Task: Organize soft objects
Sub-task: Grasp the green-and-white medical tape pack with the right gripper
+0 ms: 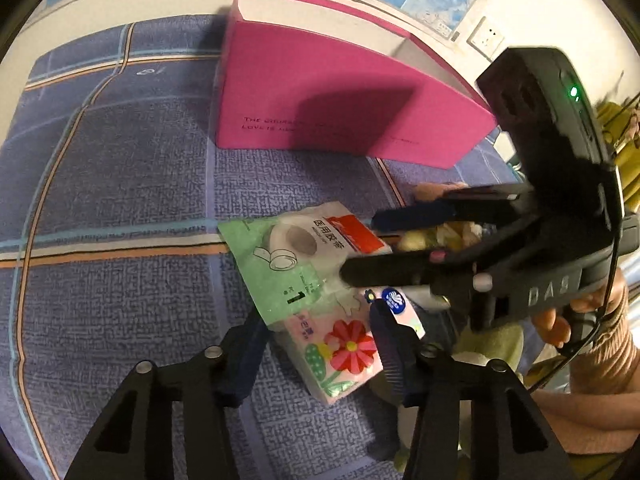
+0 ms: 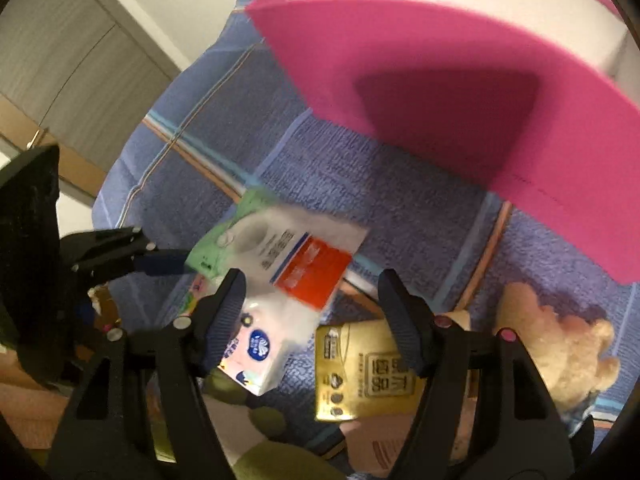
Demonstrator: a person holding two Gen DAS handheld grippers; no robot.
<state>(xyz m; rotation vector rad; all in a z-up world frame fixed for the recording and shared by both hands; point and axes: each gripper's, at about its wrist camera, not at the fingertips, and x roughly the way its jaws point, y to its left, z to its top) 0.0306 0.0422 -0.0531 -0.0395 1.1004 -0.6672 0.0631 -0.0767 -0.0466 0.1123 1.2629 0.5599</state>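
My left tool (image 1: 316,330) has its fingers spread apart, straddling the near end of the flower-print tissue pack (image 1: 340,350) without clamping it. Right ahead of that, the green-and-white medical tape packet (image 1: 296,254) lies partly on top of the tissue pack, on the blue plaid bedspread (image 1: 120,168). My right tool (image 2: 310,308) is also apart, nothing gripped; in the left view it comes in from the right with its fingertips (image 1: 360,272) over the tape packet's red end. From the right wrist, the tape packet (image 2: 288,248) sits just ahead between the fingers, the tissue pack (image 2: 256,354) runs under the left finger, and a gold tissue pack (image 2: 360,372) lies near the right finger. A beige plush toy (image 2: 560,344) is off to the right of the right tool. Farthest ahead stands the open pink box (image 1: 340,96), well beyond the packets; whether it holds anything I can't tell.
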